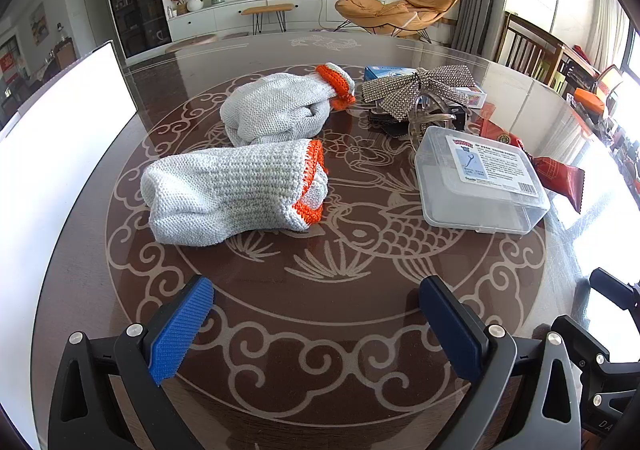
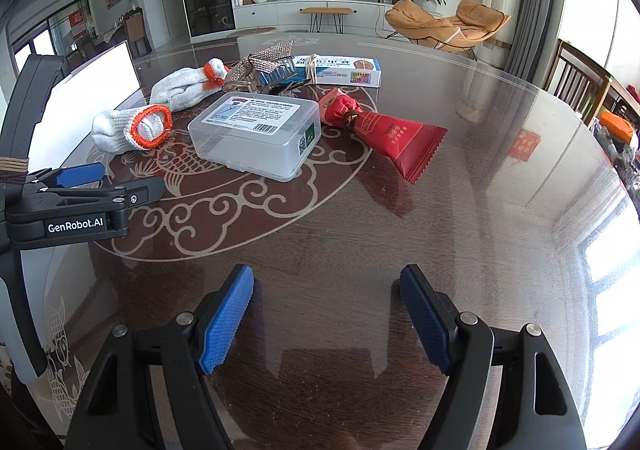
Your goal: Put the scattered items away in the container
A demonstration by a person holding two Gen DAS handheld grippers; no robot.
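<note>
Two rolled white knit gloves with orange cuffs lie on the glass-topped table: a near glove and a far glove. Beside them sit a clear plastic box, a red packet, a rhinestone bow clip and a blue-white carton. A white container stands at the left. My left gripper is open and empty, short of the near glove. My right gripper is open over bare table.
The round table's far edge curves behind the items. Wooden chairs and an orange object stand off the right side. The right gripper's body shows at the right edge of the left wrist view.
</note>
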